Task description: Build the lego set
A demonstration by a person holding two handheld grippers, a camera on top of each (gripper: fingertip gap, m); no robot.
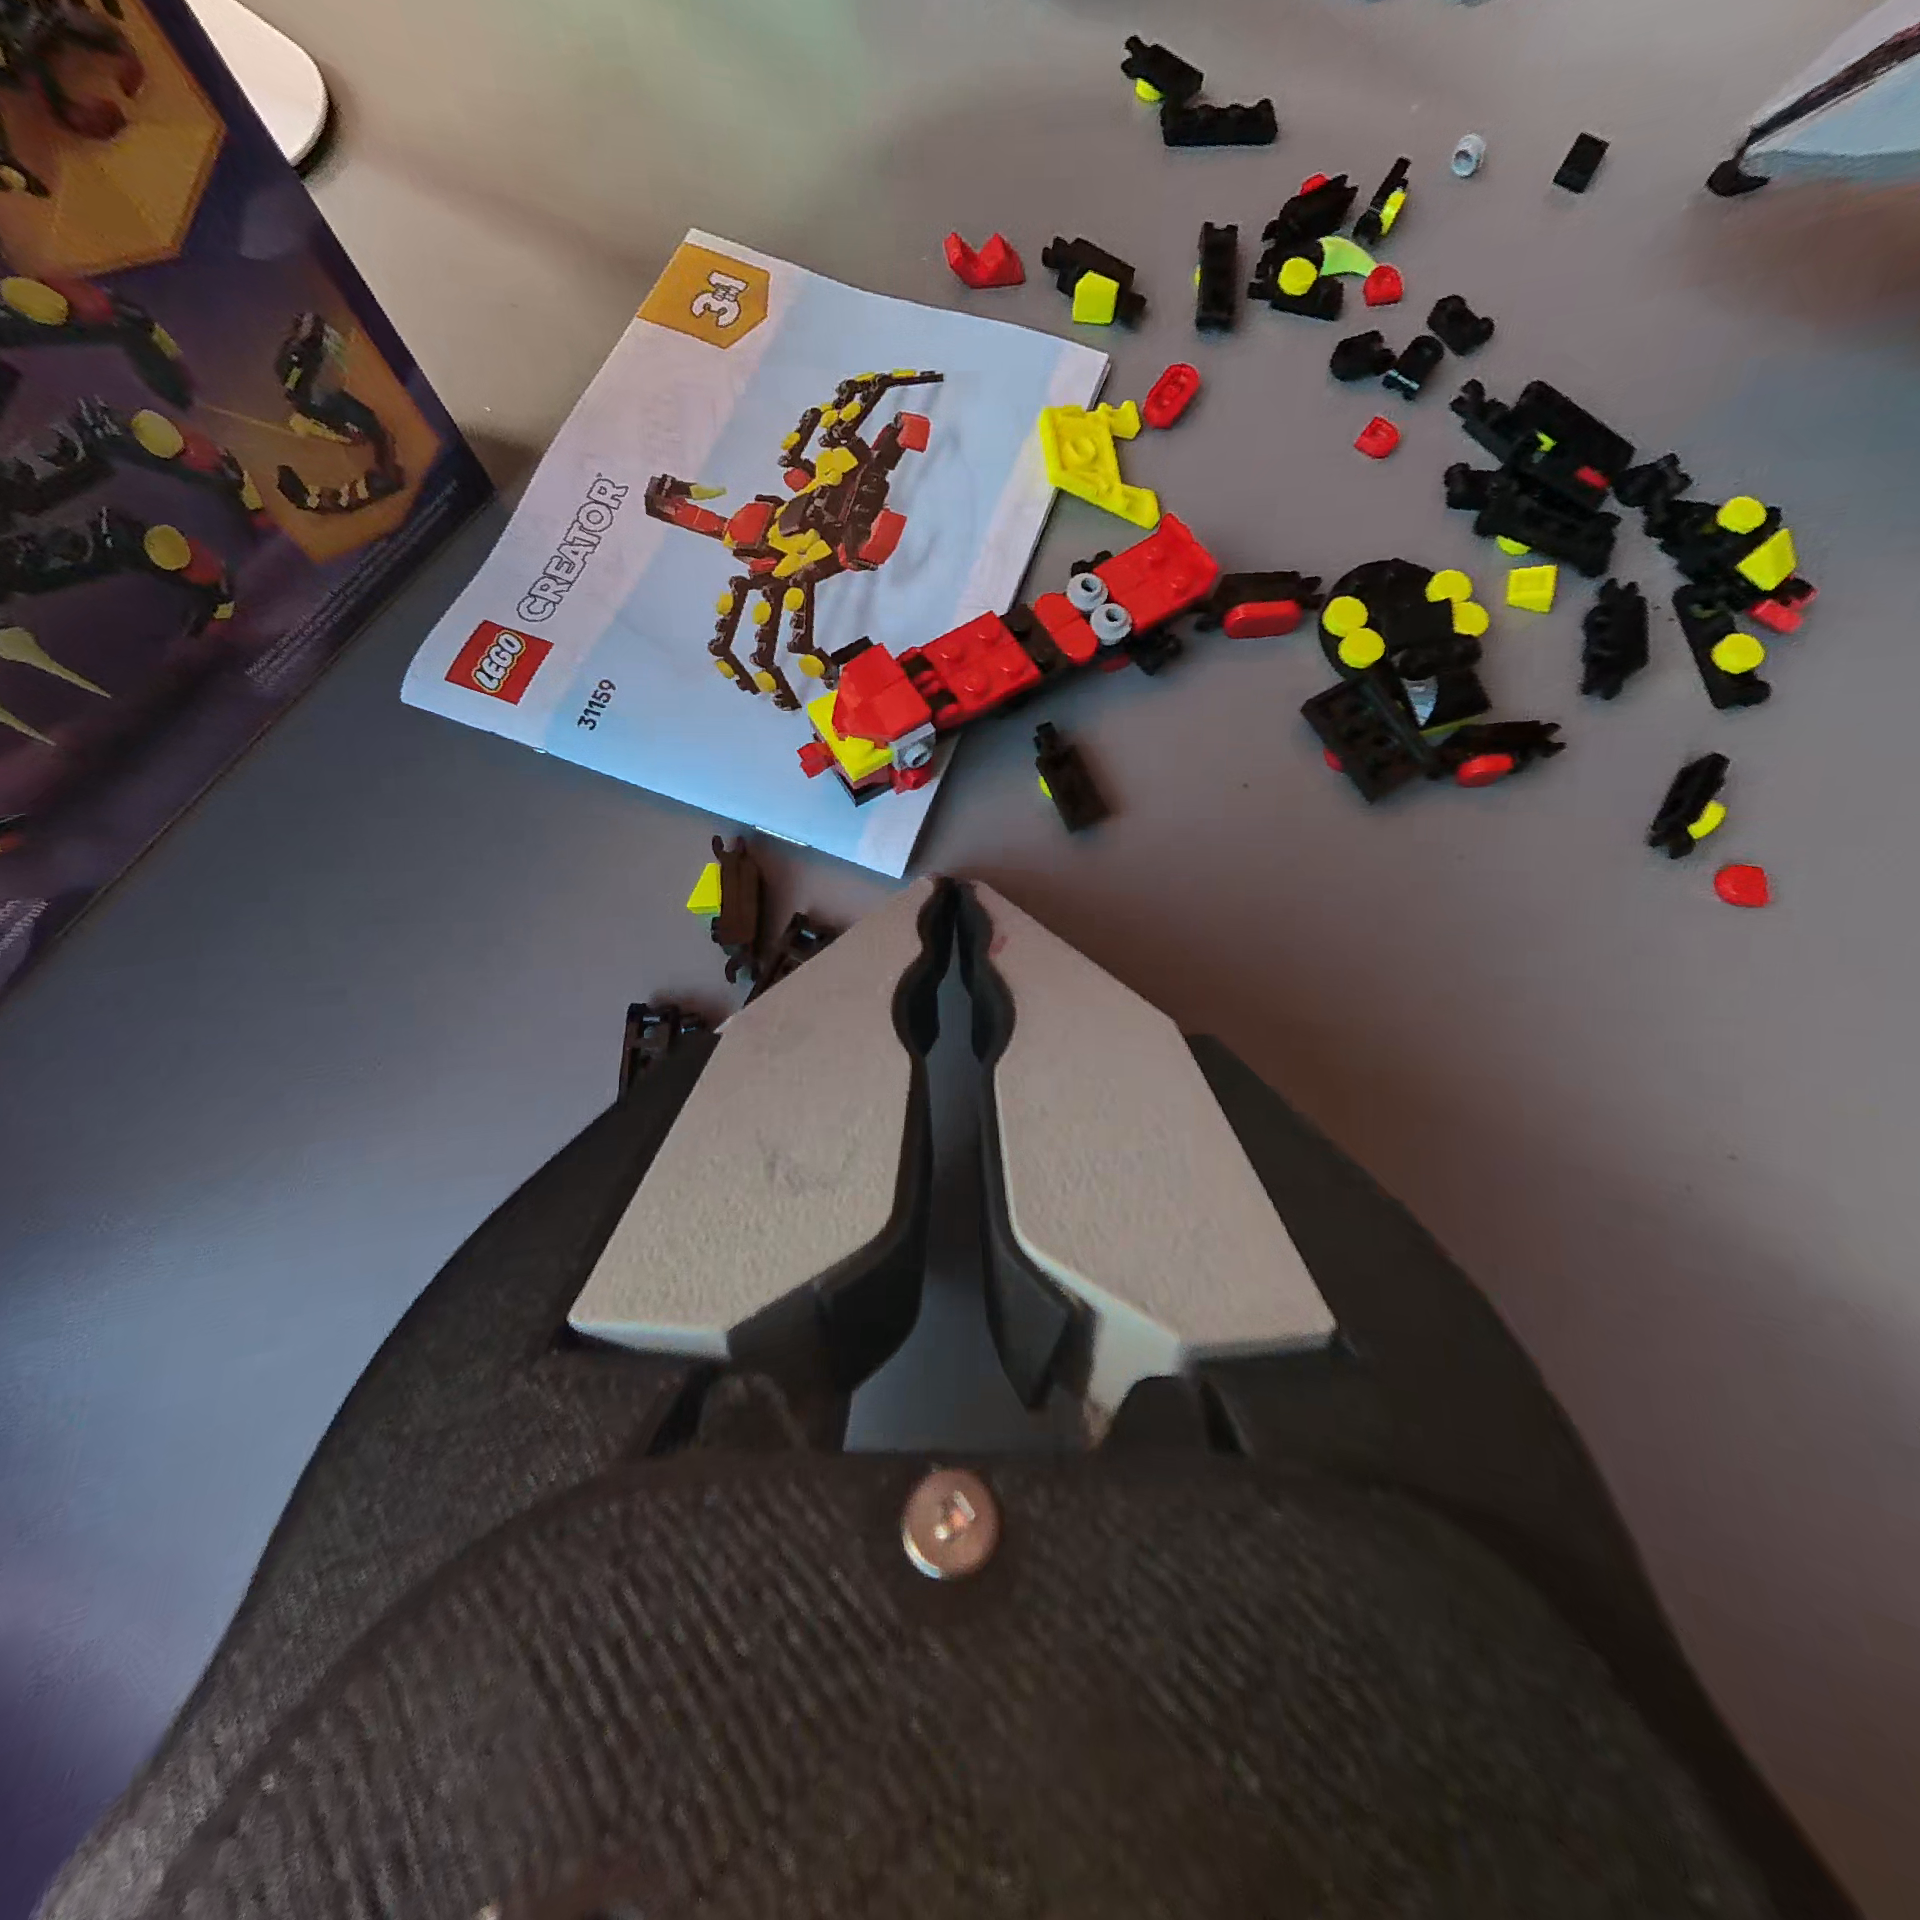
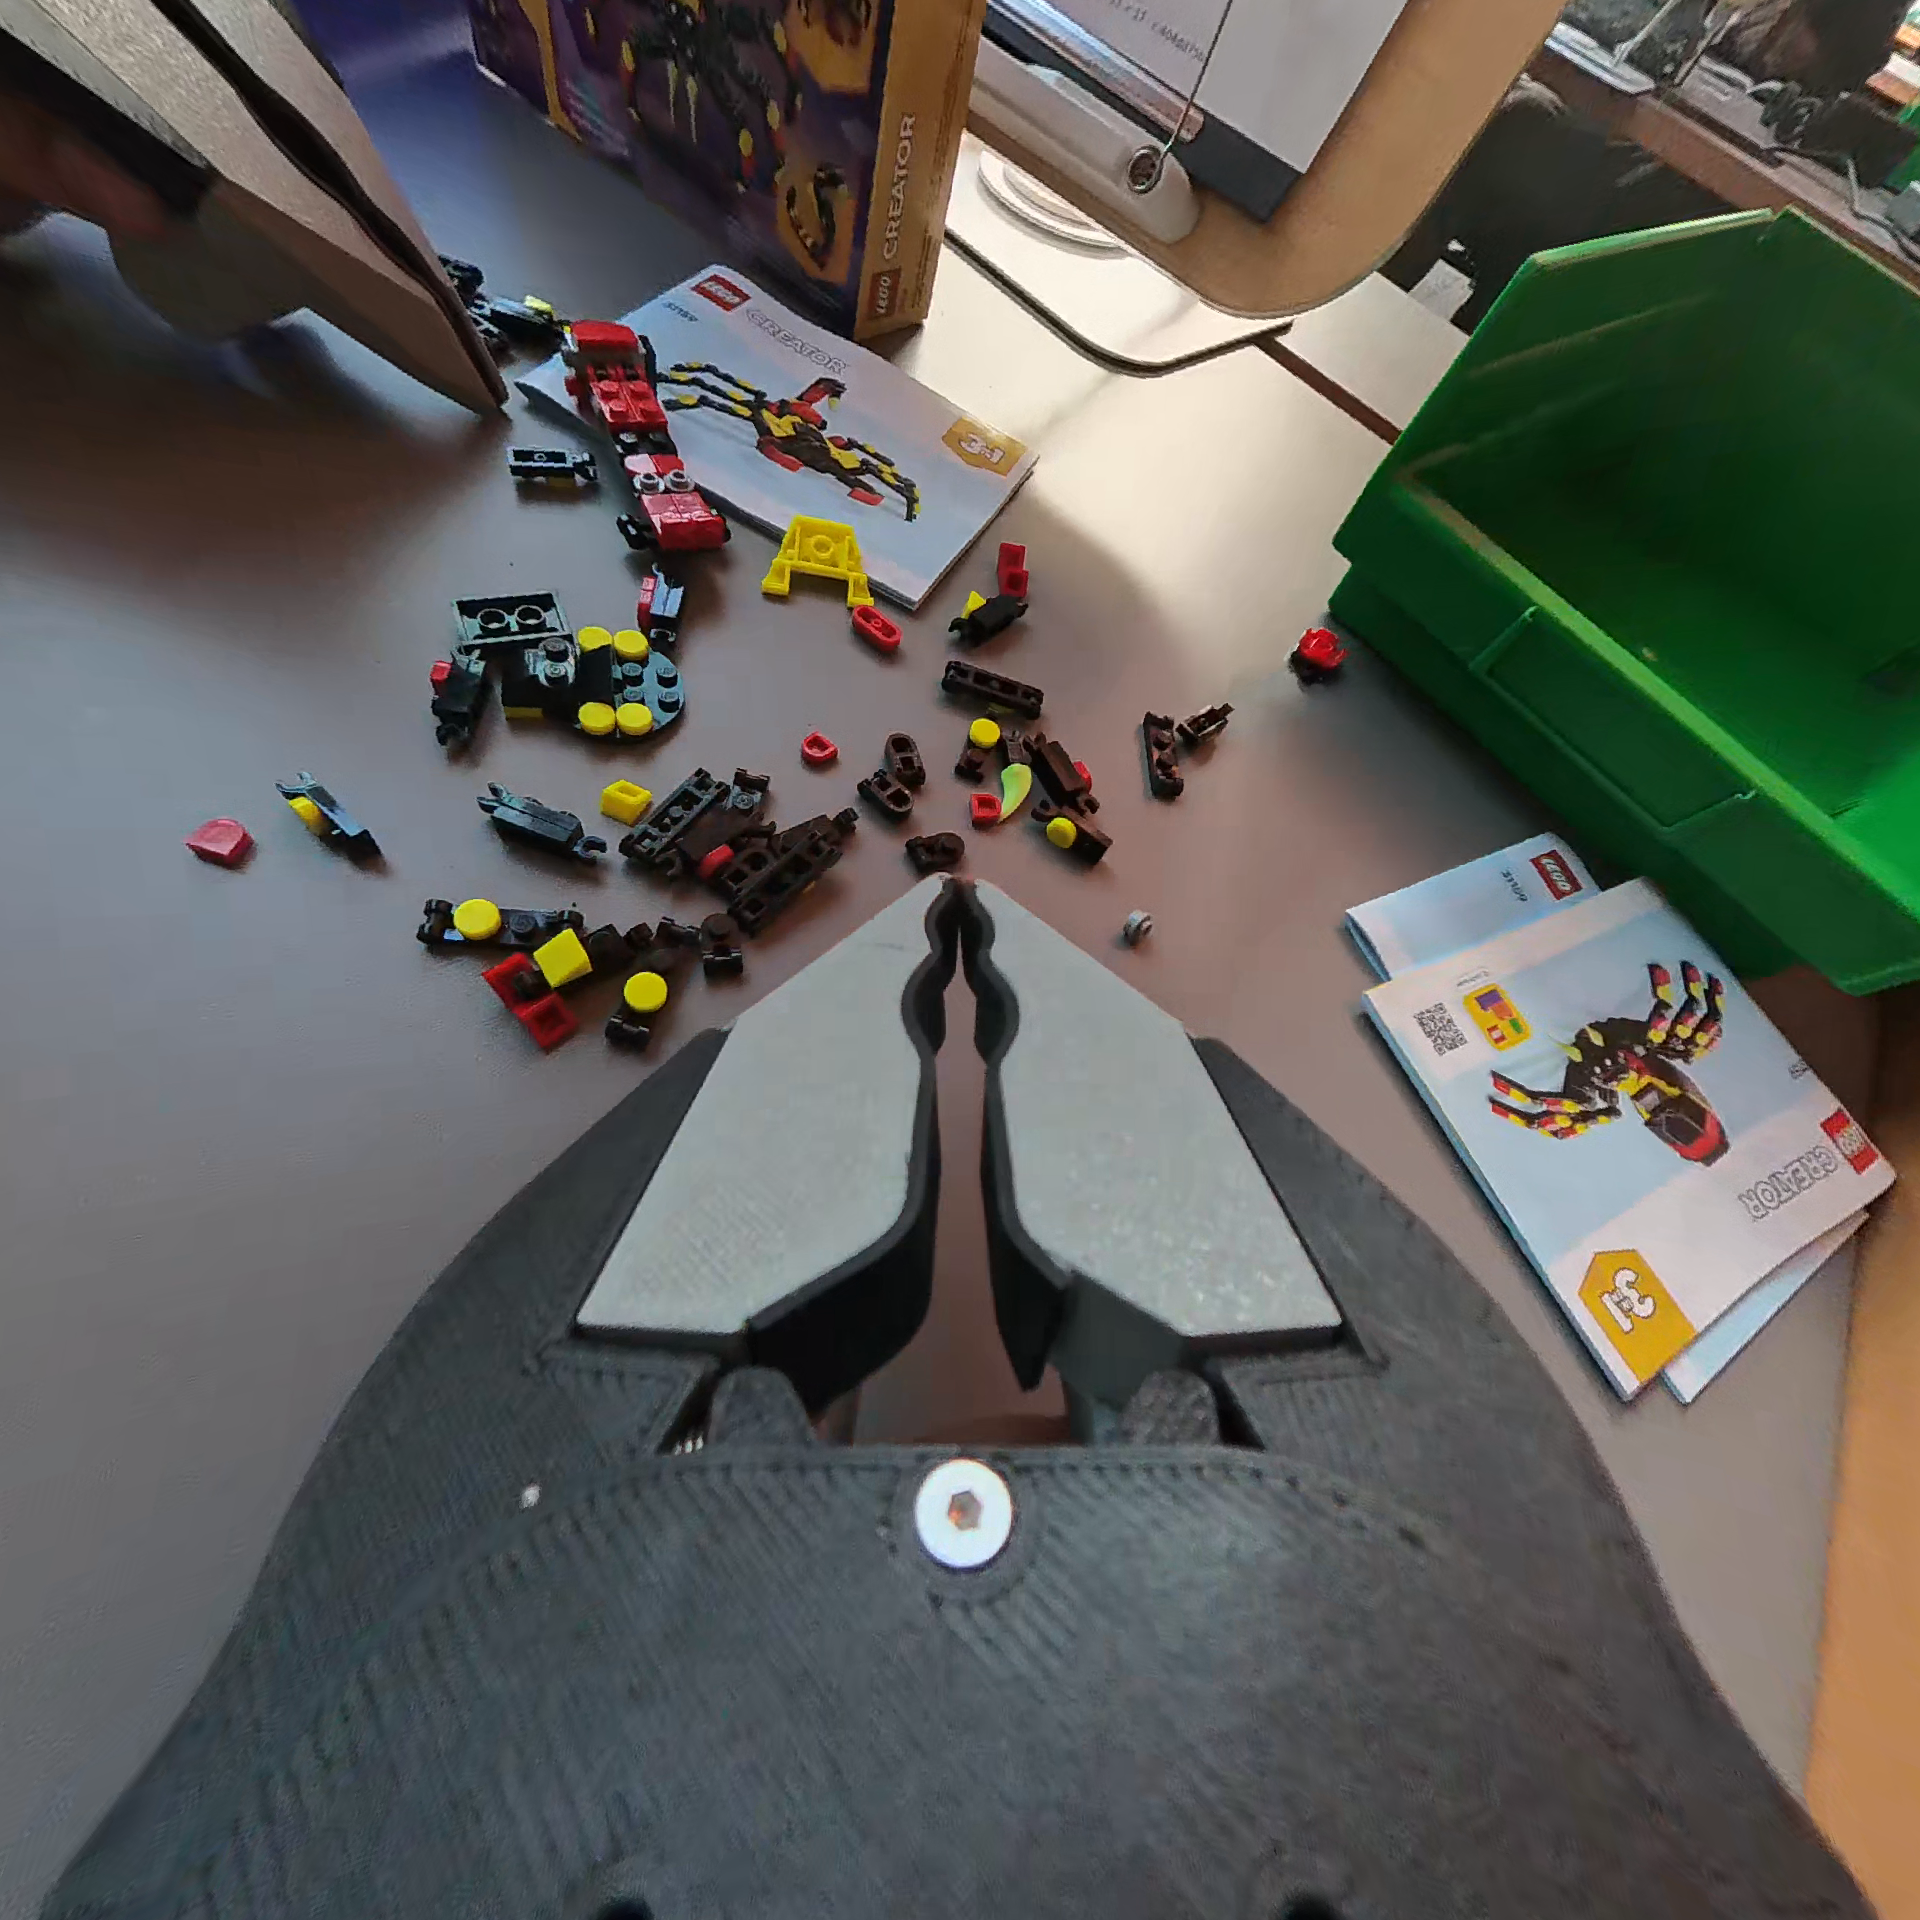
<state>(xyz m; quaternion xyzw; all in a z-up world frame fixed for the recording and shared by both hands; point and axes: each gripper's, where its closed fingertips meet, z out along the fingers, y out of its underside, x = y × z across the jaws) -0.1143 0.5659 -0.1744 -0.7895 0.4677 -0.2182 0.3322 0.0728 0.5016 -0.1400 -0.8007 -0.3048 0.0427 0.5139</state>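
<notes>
Left wrist view: half-built red lego model (image 1: pixel 997 655) lying across booklet (image 1: pixel 748 540) corner on table (image 1: pixel 1351 1039), loose bricks (image 1: pixel 1538 499) beyond; left gripper (image 1: pixel 954 896) fingers pressed together, holding nothing. Right wrist view only: green bin (image 2: pixel 1662 582), contents hidden; two more booklets (image 2: pixel 1621 1122); right gripper (image 2: pixel 952 891) likewise closed, empty.

Loose lego pieces (image 2: pixel 727 831) scattered; red assembly (image 1: pixel 1018 649) on booklet edge

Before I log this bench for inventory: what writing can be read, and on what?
I won't quote writing; it stands on:
Scorpion-cover booklet, partly under the red build.
Purple box, upright behind it.
Two stacked booklets, beside the green bin.
</notes>
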